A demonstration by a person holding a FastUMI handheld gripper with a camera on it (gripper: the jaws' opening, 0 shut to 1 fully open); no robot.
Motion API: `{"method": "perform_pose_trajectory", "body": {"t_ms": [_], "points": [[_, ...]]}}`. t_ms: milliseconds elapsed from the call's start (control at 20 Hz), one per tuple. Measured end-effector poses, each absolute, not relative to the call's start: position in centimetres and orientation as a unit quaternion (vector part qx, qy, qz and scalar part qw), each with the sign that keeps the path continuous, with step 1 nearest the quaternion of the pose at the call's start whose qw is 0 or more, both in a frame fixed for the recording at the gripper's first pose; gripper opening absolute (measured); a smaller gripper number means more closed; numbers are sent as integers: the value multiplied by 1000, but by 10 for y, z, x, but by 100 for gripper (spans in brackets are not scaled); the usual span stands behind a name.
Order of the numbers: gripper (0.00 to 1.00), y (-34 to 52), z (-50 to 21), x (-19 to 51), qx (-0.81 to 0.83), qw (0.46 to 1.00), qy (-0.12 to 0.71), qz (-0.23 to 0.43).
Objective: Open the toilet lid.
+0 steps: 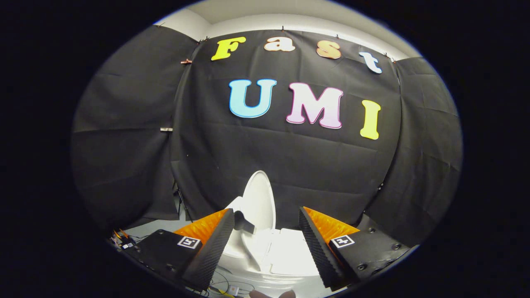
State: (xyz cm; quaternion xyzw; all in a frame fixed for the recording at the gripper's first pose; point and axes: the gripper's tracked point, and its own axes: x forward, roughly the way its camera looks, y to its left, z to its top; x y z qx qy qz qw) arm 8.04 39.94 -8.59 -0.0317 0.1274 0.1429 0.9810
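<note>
Fingers of the tool [266, 236] are standing wide apart, gripping nothing, with open air between them. Through that gap the toilet [285, 254] is showing just ahead and below, its white body glaring under the light so that edges are washing out. The toilet lid [260, 203] is rising from the toilet's far side, standing close to upright with its rounded top reaching up against the black booth wall [124, 136]. It is sitting between the fingers but nearer the left one, and whether it is touching that finger I cannot tell.

Judging from this, the lid is looking already raised, or very nearly so, and the risk is lying in how it is left. If it is not leaning fully past its balance point, it could be falling shut again once nothing is propping it. The left finger is also sitting close enough that a sideways drift could be knocking the lid or dragging it back down on the way out. Some loose cables [128, 242] are lying on the floor beside the left finger, and a low sweep there could be snagging them.
</note>
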Motion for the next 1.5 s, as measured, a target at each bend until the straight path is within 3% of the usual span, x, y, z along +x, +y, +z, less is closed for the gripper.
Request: {"method": "perform_pose_trajectory", "body": {"t_ms": [850,1500], "points": [[98,238,12,31,14,993,49,107],[98,130,16,-5,19,997,11,74]]}}
